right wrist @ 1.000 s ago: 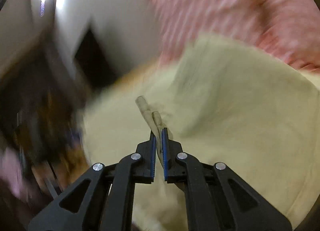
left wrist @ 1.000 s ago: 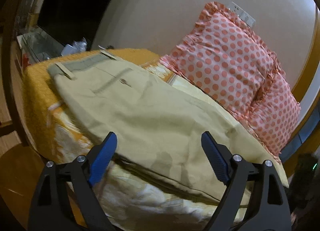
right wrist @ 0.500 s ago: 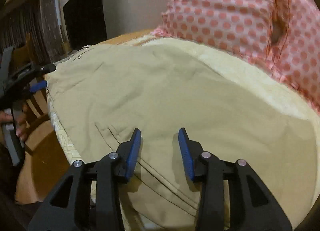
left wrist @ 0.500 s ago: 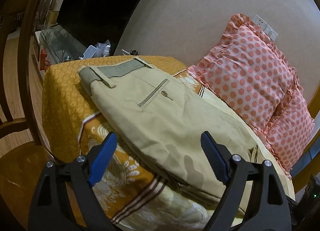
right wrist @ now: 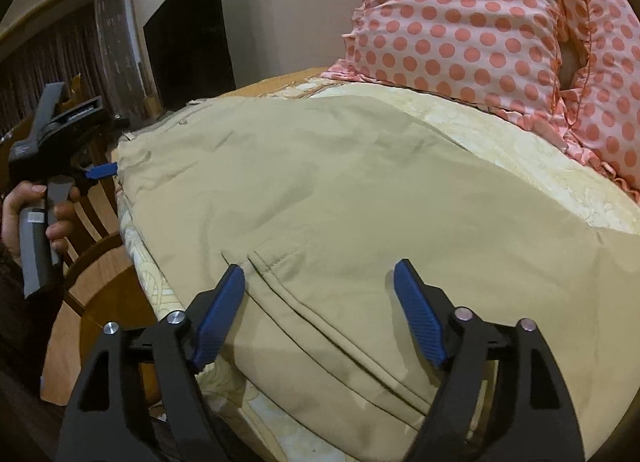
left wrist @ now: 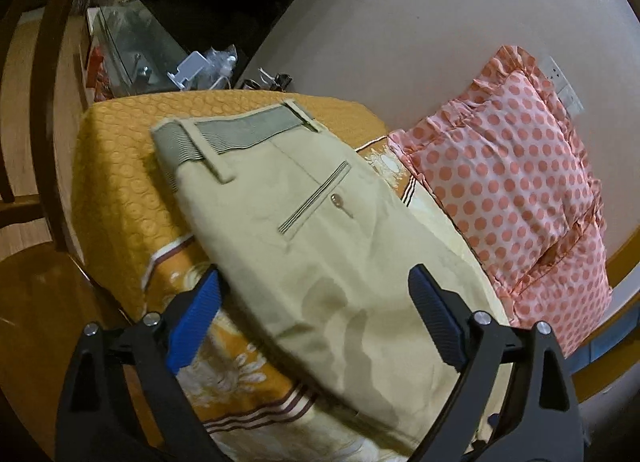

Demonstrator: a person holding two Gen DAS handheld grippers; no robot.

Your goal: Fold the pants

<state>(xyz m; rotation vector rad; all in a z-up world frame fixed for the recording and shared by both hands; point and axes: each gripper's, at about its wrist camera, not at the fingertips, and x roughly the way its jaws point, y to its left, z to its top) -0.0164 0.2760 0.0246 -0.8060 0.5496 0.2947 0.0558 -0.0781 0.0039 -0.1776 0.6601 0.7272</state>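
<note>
Beige pants (left wrist: pixel 320 246) lie folded flat on the orange patterned bed cover (left wrist: pixel 120 190), waistband at the far end, back pocket with a button facing up. My left gripper (left wrist: pixel 316 302) is open and empty, just above the near part of the pants. In the right wrist view the pants (right wrist: pixel 360 190) spread across the bed with the hem seam near me. My right gripper (right wrist: pixel 320 294) is open and empty over that hem end. The left gripper (right wrist: pixel 96 172), held in a hand, shows at the far left of this view.
Two pink polka-dot pillows (left wrist: pixel 512 178) lean against the wall behind the pants; they also show in the right wrist view (right wrist: pixel 480 22). A wooden chair (left wrist: pixel 36 262) stands beside the bed. A glass shelf with clutter (left wrist: pixel 160 58) and a dark screen (right wrist: pixel 188 30) are beyond it.
My right gripper let go of the pants hem and opened wide, and the leg now lies flat over the pants. My left gripper drew back a little and stayed open.
</note>
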